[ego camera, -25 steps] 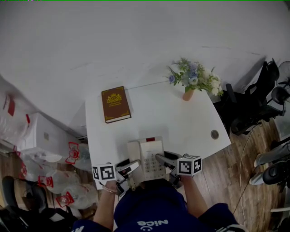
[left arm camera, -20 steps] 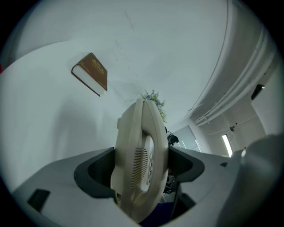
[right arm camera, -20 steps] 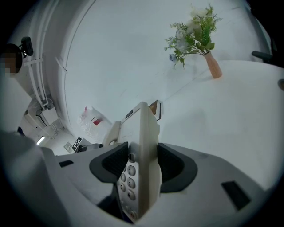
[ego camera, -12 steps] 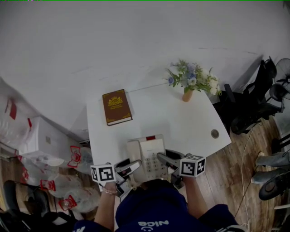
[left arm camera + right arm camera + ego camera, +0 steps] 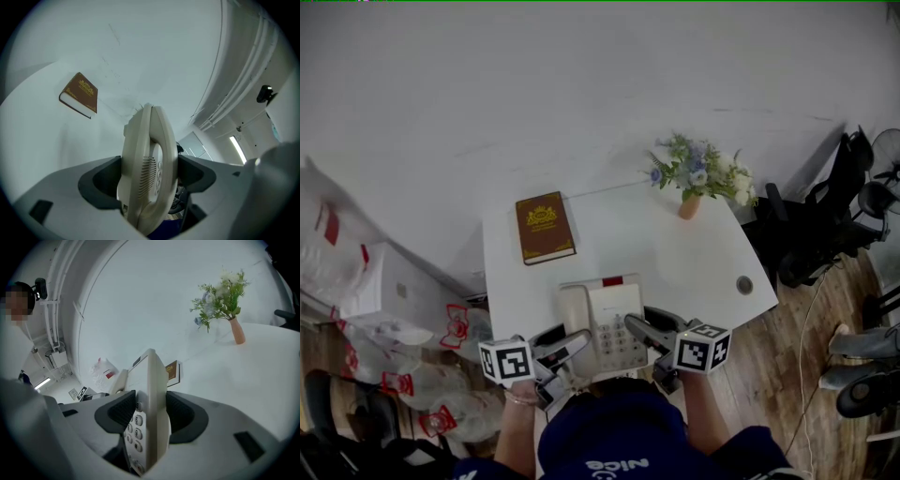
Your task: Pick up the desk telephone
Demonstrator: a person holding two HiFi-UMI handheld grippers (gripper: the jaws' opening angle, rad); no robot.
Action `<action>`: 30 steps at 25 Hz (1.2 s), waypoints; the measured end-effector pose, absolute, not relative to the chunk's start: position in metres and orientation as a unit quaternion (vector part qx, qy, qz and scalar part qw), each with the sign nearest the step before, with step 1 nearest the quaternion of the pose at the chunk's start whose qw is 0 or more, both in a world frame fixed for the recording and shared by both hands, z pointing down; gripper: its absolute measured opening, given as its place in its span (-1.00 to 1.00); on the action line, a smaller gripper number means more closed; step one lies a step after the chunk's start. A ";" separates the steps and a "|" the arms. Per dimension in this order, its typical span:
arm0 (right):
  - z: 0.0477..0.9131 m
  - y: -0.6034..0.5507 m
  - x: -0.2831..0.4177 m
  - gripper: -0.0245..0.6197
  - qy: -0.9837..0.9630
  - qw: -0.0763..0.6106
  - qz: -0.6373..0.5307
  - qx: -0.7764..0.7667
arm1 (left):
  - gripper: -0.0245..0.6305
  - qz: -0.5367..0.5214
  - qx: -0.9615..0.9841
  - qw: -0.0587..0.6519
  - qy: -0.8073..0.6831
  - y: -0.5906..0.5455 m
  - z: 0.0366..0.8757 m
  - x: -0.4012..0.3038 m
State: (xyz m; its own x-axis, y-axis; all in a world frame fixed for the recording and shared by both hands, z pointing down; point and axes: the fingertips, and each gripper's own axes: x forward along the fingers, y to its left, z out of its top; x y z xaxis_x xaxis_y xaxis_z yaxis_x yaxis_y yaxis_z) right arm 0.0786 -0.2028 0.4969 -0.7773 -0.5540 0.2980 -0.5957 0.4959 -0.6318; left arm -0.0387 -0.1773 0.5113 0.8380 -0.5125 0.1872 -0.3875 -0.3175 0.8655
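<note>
Gripping the cream telephone (image 5: 602,317) at the 6 o'clock edge of the white table (image 5: 684,253). Pinched from both sides: by the left gripper (image 5: 565,344), jaws pressed on the handset side at 9 o'clock, and by the right gripper (image 5: 641,329), jaws pressed on the keypad side at 3 o'clock. Farther off, lying at 11 o'clock, a brown book (image 5: 545,228); standing upright at 1 o'clock, a vase of flowers (image 5: 697,180).

The desk telephone (image 5: 605,323), low centre in the head view, looks like smooth cream plastic with a faint sheen. The table (image 5: 675,253) is matt white. The book (image 5: 545,228) has a brown, gilt-stamped cover. The left claw (image 5: 149,178) and right claw (image 5: 150,416) are matt grey plastic, with dark ribbed pads (image 5: 123,416).
</note>
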 end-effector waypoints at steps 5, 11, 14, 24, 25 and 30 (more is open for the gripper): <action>0.478 -0.206 0.081 -0.23 -0.872 0.016 0.358 0.333 | 0.23 -0.077 0.817 0.494 -0.286 -0.180 0.493 -0.037; 0.458 -0.207 0.082 -0.23 -0.882 0.009 0.335 0.332 | 0.23 -0.099 0.818 0.489 -0.286 -0.180 0.476 -0.035; 0.449 -0.206 0.078 -0.23 -0.888 0.005 0.323 0.327 | 0.23 -0.097 0.823 0.477 -0.294 -0.178 0.470 -0.040; 0.418 -0.203 0.077 -0.24 -0.900 -0.022 0.294 0.322 | 0.23 -0.114 0.849 0.425 -0.292 -0.179 0.430 -0.040; 0.414 -0.203 0.077 -0.24 -0.901 -0.023 0.289 0.322 | 0.23 -0.115 0.851 0.421 -0.291 -0.179 0.427 -0.041; 0.399 -0.202 0.078 -0.24 -0.907 -0.028 0.267 0.326 | 0.23 -0.121 0.861 0.408 -0.279 -0.180 0.415 -0.038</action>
